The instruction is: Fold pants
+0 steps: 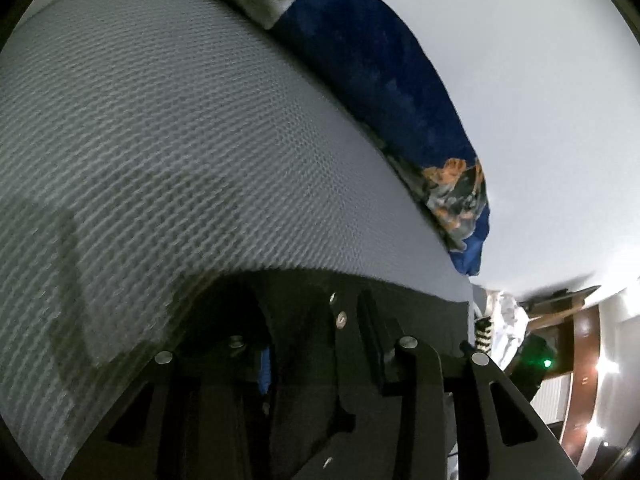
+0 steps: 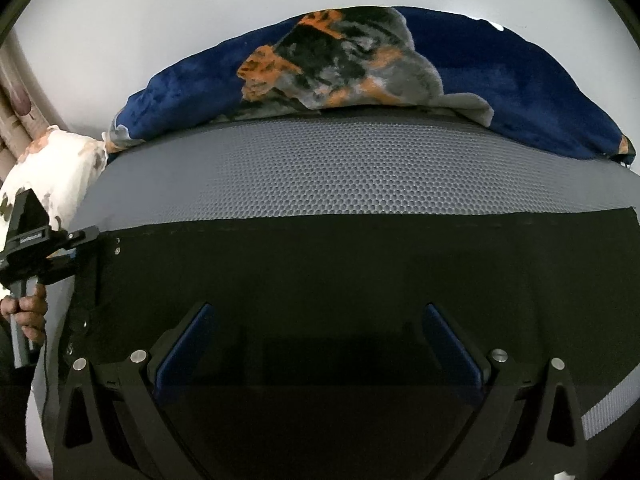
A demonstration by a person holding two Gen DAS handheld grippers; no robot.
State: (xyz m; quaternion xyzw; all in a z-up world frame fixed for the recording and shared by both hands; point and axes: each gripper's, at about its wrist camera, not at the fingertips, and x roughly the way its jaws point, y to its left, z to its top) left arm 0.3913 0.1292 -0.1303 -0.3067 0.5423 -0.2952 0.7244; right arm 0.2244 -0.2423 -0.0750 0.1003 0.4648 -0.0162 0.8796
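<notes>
Black pants [image 2: 340, 272] lie flat on a grey mesh mattress [image 2: 320, 168], top edge running straight across it. In the right wrist view our right gripper [image 2: 318, 344] hangs over the dark fabric with its blue-padded fingers [image 2: 452, 344] spread wide, nothing between them. At far left of that view a hand [image 2: 28, 312] holds the left gripper [image 2: 86, 240] at the pants' left edge, by some small studs. From the left wrist view our left gripper's fingers [image 1: 368, 320] stand fairly close together over black fabric at the pants' edge; we can't tell if the pads pinch it, too dark. A blue blanket [image 2: 520, 92] with orange and grey print is heaped behind the mattress against a pale wall [image 1: 520, 100]. A white floral pillow [image 2: 52, 168] sits left.
</notes>
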